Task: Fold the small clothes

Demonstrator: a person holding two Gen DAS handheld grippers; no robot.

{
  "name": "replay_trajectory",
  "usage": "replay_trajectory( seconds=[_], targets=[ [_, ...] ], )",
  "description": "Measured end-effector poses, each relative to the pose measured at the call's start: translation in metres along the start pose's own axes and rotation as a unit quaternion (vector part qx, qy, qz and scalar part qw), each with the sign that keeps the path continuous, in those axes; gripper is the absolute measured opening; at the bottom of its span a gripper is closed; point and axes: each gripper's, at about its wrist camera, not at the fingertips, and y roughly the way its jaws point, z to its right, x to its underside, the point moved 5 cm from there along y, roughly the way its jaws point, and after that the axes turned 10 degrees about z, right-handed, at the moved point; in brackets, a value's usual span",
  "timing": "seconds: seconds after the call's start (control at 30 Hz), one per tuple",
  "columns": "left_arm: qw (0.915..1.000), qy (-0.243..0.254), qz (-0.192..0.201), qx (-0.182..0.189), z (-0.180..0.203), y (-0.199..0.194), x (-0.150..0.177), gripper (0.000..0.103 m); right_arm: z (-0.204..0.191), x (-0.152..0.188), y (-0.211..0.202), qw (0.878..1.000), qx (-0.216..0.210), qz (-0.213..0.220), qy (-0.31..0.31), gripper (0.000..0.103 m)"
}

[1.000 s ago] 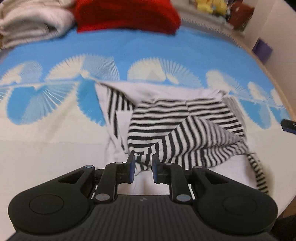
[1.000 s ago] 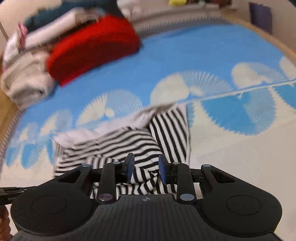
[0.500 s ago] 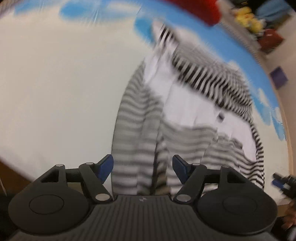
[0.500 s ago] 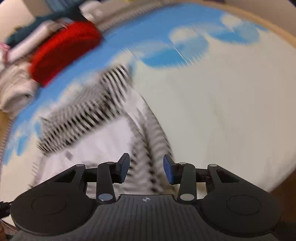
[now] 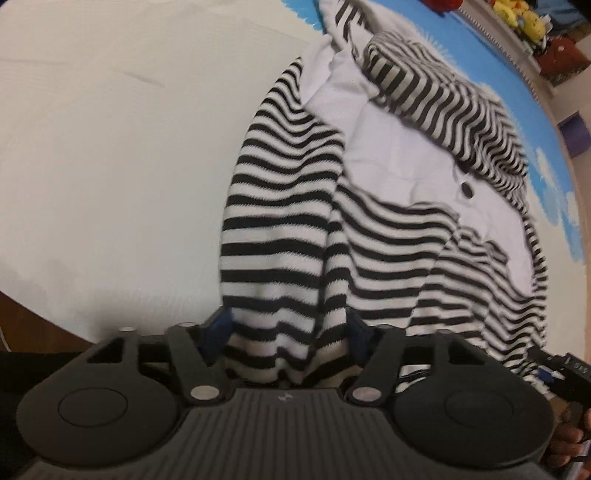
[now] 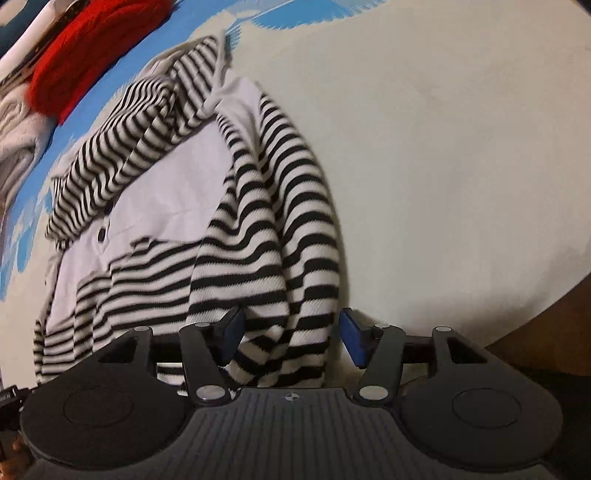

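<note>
A black-and-white striped hooded top (image 5: 388, 155) with a white front lies spread on the cover, hood (image 5: 443, 96) at the far end. My left gripper (image 5: 288, 330) points down over the near end of one striped sleeve (image 5: 280, 206). The cuff sits between its blue pads while the jaws are closing. In the right wrist view the same top (image 6: 166, 192) lies left of the other sleeve (image 6: 266, 240). My right gripper (image 6: 291, 332) straddles that cuff with its jaws opening. A gap shows beside the right pad.
The cream and blue patterned cover (image 5: 110, 147) reaches a wooden edge (image 6: 535, 332) near the grippers. A red folded garment (image 6: 70, 77) and a beige pile (image 6: 14, 140) lie at the far side. Yellow plush toys (image 5: 517, 14) and a purple box (image 5: 574, 136) sit beyond.
Both grippers came down and back from the bunched middle of the top to its near sleeve ends. Their jaws stand wider than a second ago. The top now lies stretched out.
</note>
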Motion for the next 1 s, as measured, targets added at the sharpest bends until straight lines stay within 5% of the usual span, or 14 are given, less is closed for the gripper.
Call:
replay_trajectory(
  seconds=[0.07, 0.1, 0.13, 0.2, 0.33, 0.5, 0.6, 0.73, 0.93, 1.0],
  targets=[
    [0.9998, 0.019, 0.007, -0.004, 0.003, 0.000, 0.002, 0.040, -0.003, 0.001, -0.001, 1.000, 0.002, 0.003, -0.016, 0.052],
    [0.9997, 0.023, 0.009, 0.002, 0.005, -0.001, 0.002, 0.018, -0.003, 0.000, -0.002, 1.000, 0.001, 0.008, -0.018, 0.042],
    [0.9997, 0.018, 0.014, 0.006, 0.005, -0.003, 0.001, 0.011, -0.001, -0.004, -0.004, 1.000, -0.001, 0.013, -0.013, 0.012],
    [0.9989, 0.004, 0.046, 0.009, 0.002, -0.016, -0.004, 0.009, 0.007, -0.013, -0.017, 0.999, -0.015, 0.032, 0.019, 0.003],
    [0.9935, -0.006, 0.099, 0.055, 0.009, -0.051, -0.010, 0.010, 0.021, -0.024, -0.052, 0.998, -0.012, 0.066, 0.018, 0.002],
    [0.9996, 0.000, 0.013, 0.024, 0.004, -0.021, 0.011, 0.015, 0.032, -0.007, -0.030, 0.999, 0.033, 0.003, -0.001, 0.003],
    [0.9983, -0.045, 0.010, 0.037, -0.005, -0.018, 0.003, 0.022, 0.031, -0.006, -0.021, 1.000, 0.025, -0.008, 0.009, 0.007],
    [0.9968, -0.072, 0.004, 0.034, -0.010, -0.016, 0.002, 0.037, 0.024, -0.010, -0.020, 1.000, 0.023, 0.004, 0.013, 0.036],
    [0.9976, -0.064, -0.018, 0.021, -0.004, -0.001, 0.007, 0.037, 0.012, -0.006, -0.006, 0.999, 0.030, -0.010, -0.012, 0.039],
    [0.9980, -0.062, -0.006, 0.014, -0.005, -0.002, 0.006, 0.024, 0.012, -0.005, -0.004, 0.999, 0.034, -0.011, -0.020, 0.039]
  ],
)
